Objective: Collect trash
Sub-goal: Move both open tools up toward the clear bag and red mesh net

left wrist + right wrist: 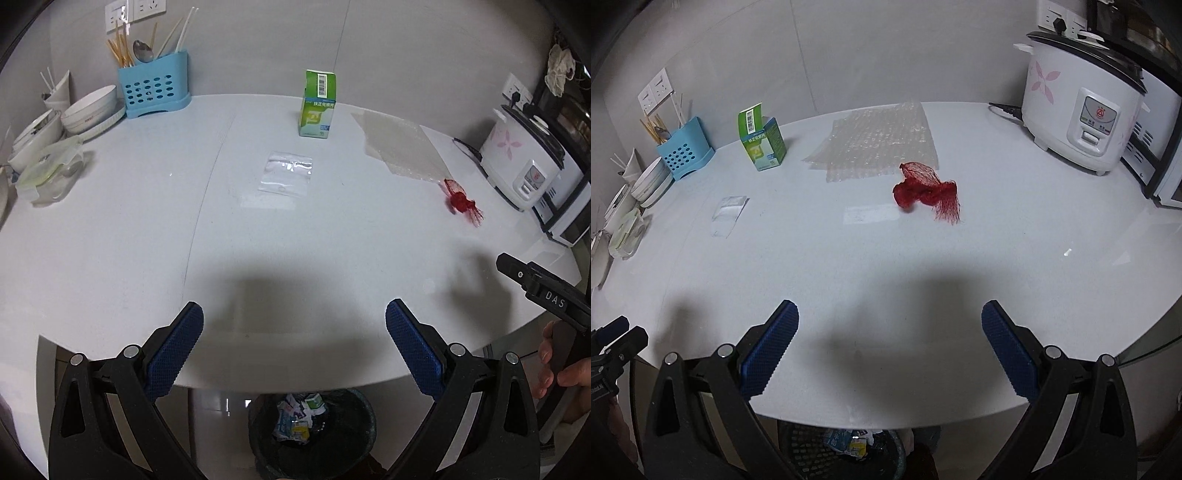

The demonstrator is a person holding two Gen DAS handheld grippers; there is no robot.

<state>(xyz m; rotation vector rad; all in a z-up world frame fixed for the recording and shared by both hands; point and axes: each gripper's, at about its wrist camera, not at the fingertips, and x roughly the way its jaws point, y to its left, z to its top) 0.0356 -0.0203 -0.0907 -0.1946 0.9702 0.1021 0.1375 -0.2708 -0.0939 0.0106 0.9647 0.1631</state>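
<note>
Four trash items lie on the white table point(110, 258), both grippers empty above its near edge. Left gripper point(294, 345): fingers spread wide, holding nothing. Right gripper point(890, 345): same.

Left to right: clear zip bag point(286, 176) flat at centre; green carton point(318, 105) upright behind it, flap open; bubble wrap sheet point(879, 138) flat further right; red mesh net point(925, 192) crumpled just in front of the wrap. Bin point(314, 432) sits below the table edge, partly filled.

Risks (judgement):
- Zip bag is thin and flush to the table; the pads may slide over it and fail to pinch.
- Carton is light and tall; a side contact could topple it.
- Net could snag the wrap's edge and drag it.
- Bubble wrap is broad and may drape past the bin rim on release.
</note>
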